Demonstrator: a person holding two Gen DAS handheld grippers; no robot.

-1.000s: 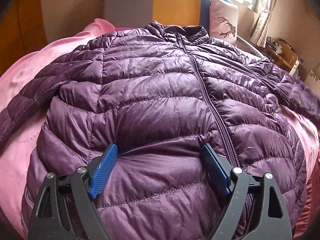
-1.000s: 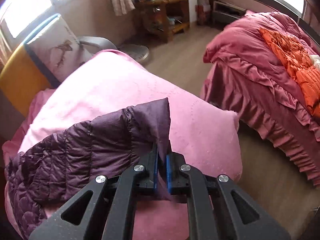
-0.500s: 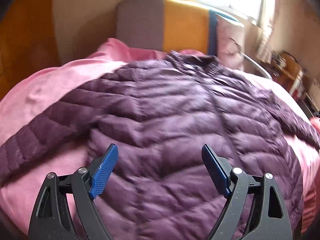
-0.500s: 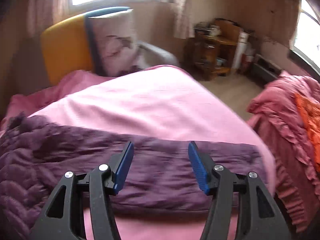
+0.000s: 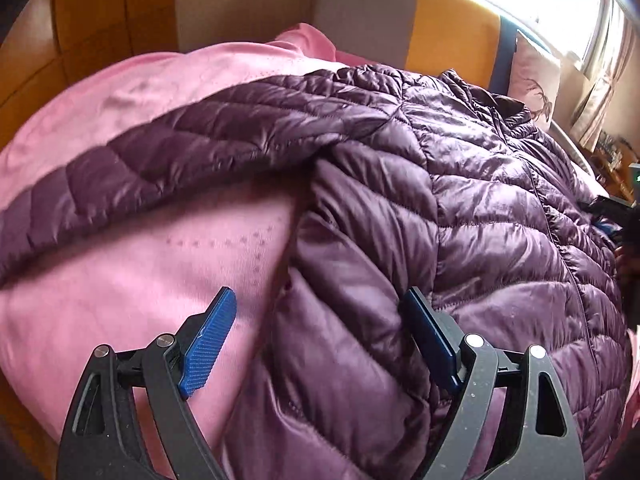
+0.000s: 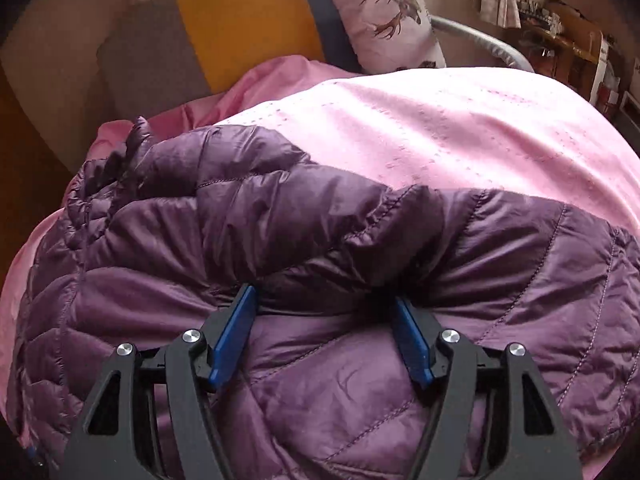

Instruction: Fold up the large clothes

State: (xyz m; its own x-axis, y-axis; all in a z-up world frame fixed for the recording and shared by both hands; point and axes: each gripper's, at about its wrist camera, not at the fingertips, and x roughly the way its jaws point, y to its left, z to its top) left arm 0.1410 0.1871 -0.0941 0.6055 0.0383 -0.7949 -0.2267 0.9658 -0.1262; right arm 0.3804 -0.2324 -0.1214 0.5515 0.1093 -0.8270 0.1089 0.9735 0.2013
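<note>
1. Spread zipped-up across a pink bedspread (image 5: pixel 120 280): a purple quilted down jacket (image 5: pixel 480 220), collar toward the headboard (image 5: pixel 452 28), hem toward the cameras.
2. Stretched out to the side over the pink cover in the left wrist view: one sleeve (image 5: pixel 168 168), running from the shoulder toward the left edge of the picture.
3. Poised over the jacket's side edge near the hem: the left gripper (image 5: pixel 320 324), jaws spread wide, one blue pad above bare pink cloth, the other above purple quilting, nothing pinched between them.
4. Low over the jacket near the other armpit: the right gripper (image 6: pixel 324 320), jaws opening, blue pads apart with puffy fabric bulging between them but not clamped.
5. Lying sideways past that gripper in the right wrist view: the second sleeve (image 6: pixel 540 260), bunched at the armpit where it meets the body.
6. Propped at the head of the bed: a grey, yellow and blue headboard and a pale pillow (image 6: pixel 384 20) printed with a deer.
7. Glimpsed at the right rim of the left wrist view: dark parts of the other gripper, too small to read.
</note>
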